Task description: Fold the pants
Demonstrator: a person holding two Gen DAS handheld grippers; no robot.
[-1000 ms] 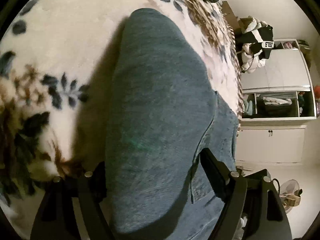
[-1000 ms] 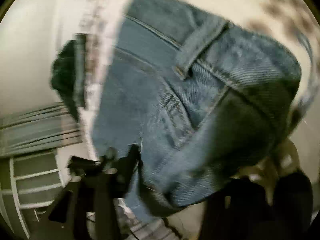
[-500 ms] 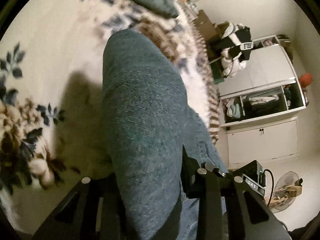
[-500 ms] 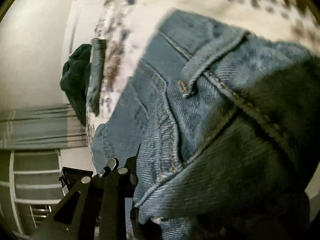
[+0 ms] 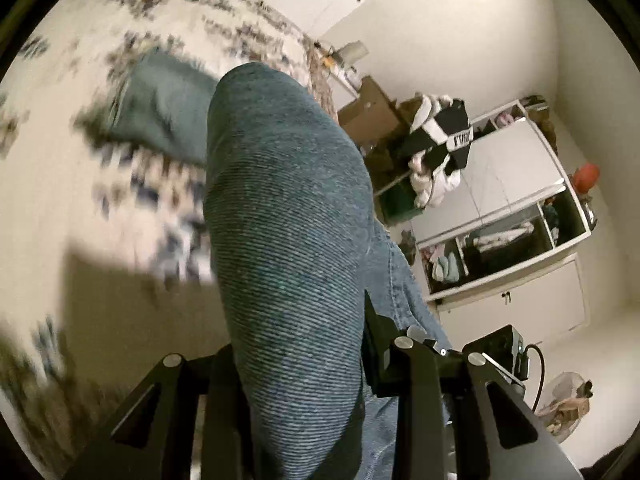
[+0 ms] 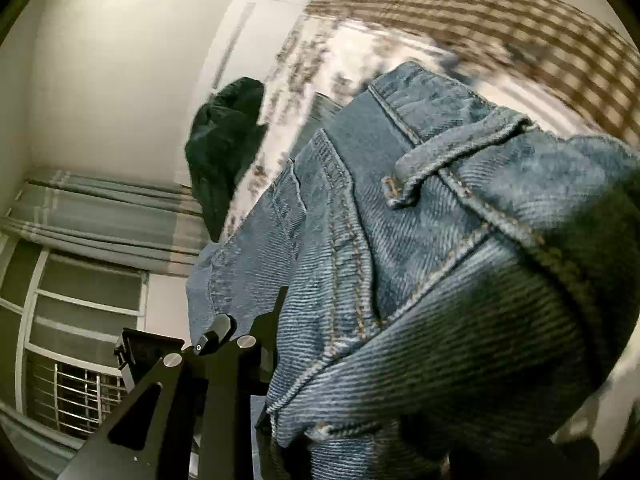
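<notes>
Blue denim pants (image 5: 288, 240) hang bunched between the black fingers of my left gripper (image 5: 296, 360), which is shut on the fabric and holds it above the floral bedspread (image 5: 80, 200). In the right wrist view the pants' waistband and belt loop (image 6: 452, 168) fill the frame. My right gripper (image 6: 360, 360) is shut on the denim near the waist; only its left finger (image 6: 264, 344) shows, the other is hidden under the cloth. A second blue garment (image 5: 160, 112) lies on the bed behind.
A dark green garment (image 6: 224, 144) lies at the bed's far edge. A white wardrobe with open shelves (image 5: 512, 232) and piled clothes (image 5: 440, 152) stands to the right. Curtains and a barred window (image 6: 80, 280) are on the other side. A fan (image 5: 568, 408) sits on the floor.
Both grippers have lifted the pants up and away from the bed. The views now tilt toward the walls and show more of the room; the bed is farther off.
</notes>
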